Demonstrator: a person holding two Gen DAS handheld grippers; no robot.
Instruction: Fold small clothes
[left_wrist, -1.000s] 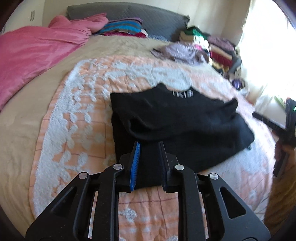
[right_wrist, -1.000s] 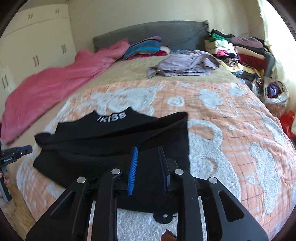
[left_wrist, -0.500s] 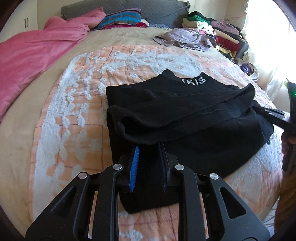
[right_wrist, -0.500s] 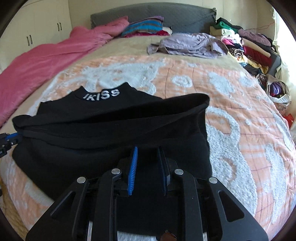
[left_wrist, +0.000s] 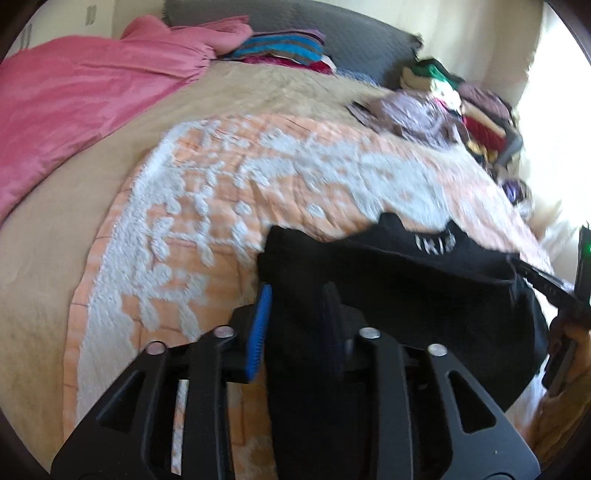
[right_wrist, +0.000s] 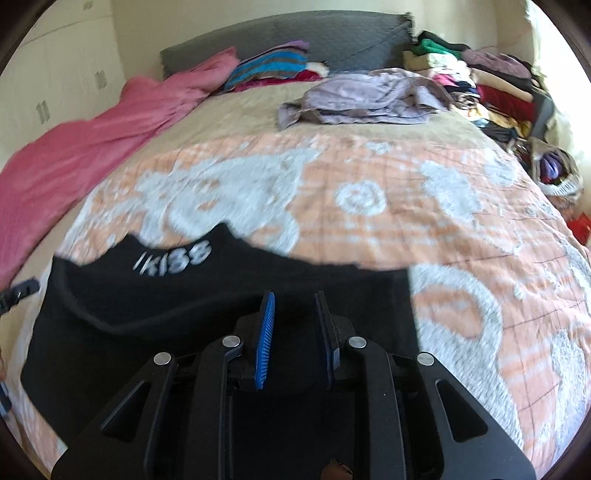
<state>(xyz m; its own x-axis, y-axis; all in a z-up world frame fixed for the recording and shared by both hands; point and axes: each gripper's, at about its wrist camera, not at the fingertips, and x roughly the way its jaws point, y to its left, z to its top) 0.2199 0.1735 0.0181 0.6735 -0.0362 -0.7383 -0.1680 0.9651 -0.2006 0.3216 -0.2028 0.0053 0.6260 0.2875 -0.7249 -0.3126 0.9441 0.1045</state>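
Left wrist — black top between tongs

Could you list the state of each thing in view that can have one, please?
Black top: partly folded, lower edge lifted, collar flat on the quilt.
Left gripper: shut on the top's edge.
Right gripper: shut on the top's edge.
Quilt: spread flat.
Pink blanket: rumpled.
Grey garment: loosely heaped, unfolded.

Black knit top with white collar lettering drawn back toward near edge of orange-and-white patterned bedspread; more bedspread exposed beyond collar. Folded layer carried higher, bunched between left claw fingers. Both views tilted, motion-blurred versus half a second ago.
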